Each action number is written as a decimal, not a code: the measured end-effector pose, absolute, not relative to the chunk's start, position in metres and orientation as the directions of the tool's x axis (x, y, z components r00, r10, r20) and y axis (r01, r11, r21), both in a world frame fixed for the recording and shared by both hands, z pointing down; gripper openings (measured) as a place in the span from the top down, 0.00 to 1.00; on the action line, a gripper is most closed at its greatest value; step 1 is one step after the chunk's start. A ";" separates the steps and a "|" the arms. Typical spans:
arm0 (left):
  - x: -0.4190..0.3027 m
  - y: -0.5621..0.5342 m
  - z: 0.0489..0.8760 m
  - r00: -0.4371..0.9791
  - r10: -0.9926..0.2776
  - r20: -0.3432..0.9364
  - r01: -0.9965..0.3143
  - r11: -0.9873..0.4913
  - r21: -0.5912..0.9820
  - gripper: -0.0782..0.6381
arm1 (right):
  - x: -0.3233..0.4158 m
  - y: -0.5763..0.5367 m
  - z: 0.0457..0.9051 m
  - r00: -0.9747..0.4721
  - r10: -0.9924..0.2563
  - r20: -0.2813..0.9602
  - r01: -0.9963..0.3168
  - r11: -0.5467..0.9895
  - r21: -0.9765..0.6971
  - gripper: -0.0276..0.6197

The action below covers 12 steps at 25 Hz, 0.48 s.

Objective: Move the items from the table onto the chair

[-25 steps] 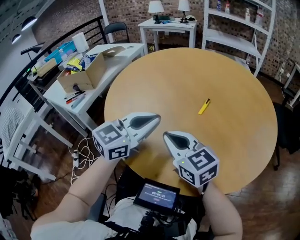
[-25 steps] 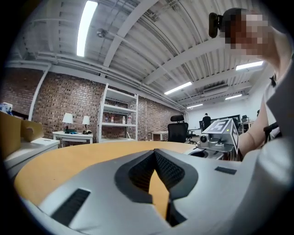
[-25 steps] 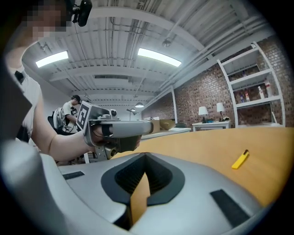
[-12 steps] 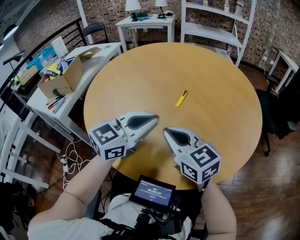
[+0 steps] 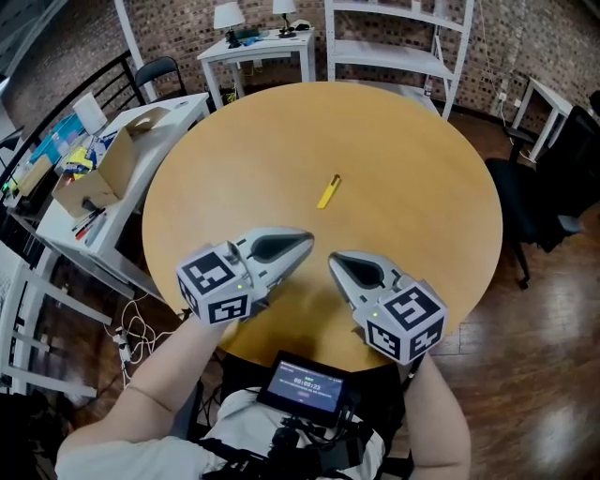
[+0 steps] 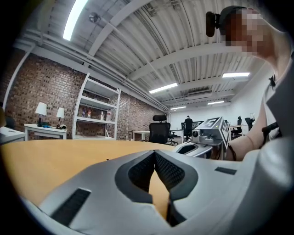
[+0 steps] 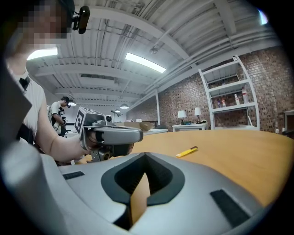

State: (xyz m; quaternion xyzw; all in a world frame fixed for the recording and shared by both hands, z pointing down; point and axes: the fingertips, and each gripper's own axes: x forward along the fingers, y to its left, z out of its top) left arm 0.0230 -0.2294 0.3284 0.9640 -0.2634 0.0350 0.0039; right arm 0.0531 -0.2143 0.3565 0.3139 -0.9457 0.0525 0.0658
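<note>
Since a second ago: the round table [image 5: 403, 150] and the yellow item [image 5: 328, 190] have slid leftward in my head view, and the black office chair [image 5: 539, 202] on the right has come further into sight. Both claws keep their spots low in that picture.
Left claw [image 5: 302, 244]: jaws shut, ridged pads meeting at the tips, nothing between them. I hold it low over the table's near edge.
Right claw [image 5: 335, 264]: jaws together as well, holding nothing. Only tabletop shows through the slit below the tips.
Claws to each other: side by side, tips angled toward one another, near but apart.
Yellow item: lying flat on the bare wood near the table's middle, well beyond both claws and touched by neither. It is slim with a dark end, perhaps a marker or a cutter; it is too small for me to tell.
Chair: on the wooden floor [image 5: 525, 319] off the table's right edge.
Left of the table: white side table [image 5: 183, 108] carrying an open cardboard box [image 5: 112, 159].
Behind the table: white shelving [image 5: 389, 59] and a small white table [image 5: 253, 47] with two lamps [image 5: 227, 14], against a brick wall [image 5: 187, 28].
</note>
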 end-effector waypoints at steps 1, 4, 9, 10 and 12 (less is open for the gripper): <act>0.026 -0.229 0.328 0.860 -0.505 0.069 -0.505 -0.863 -0.010 0.87 | 0.056 -0.215 0.356 -0.791 -0.591 0.157 -0.604 0.795 -0.057 0.95; 0.034 -0.229 0.328 0.865 -0.497 0.073 -0.497 -0.867 -0.015 0.87 | 0.061 -0.214 0.354 -0.788 -0.596 0.155 -0.610 0.791 -0.056 0.95; 0.037 -0.229 0.329 0.863 -0.499 0.072 -0.499 -0.866 -0.020 0.87 | 0.061 -0.214 0.354 -0.788 -0.595 0.157 -0.609 0.791 -0.058 0.95; 0.037 -0.230 0.329 0.861 -0.503 0.072 -0.503 -0.864 -0.022 0.87 | 0.062 -0.213 0.355 -0.788 -0.595 0.156 -0.609 0.791 -0.058 0.95; 0.037 -0.230 0.328 0.856 -0.511 0.071 -0.511 -0.859 -0.026 0.87 | 0.064 -0.213 0.355 -0.788 -0.595 0.155 -0.609 0.791 -0.057 0.95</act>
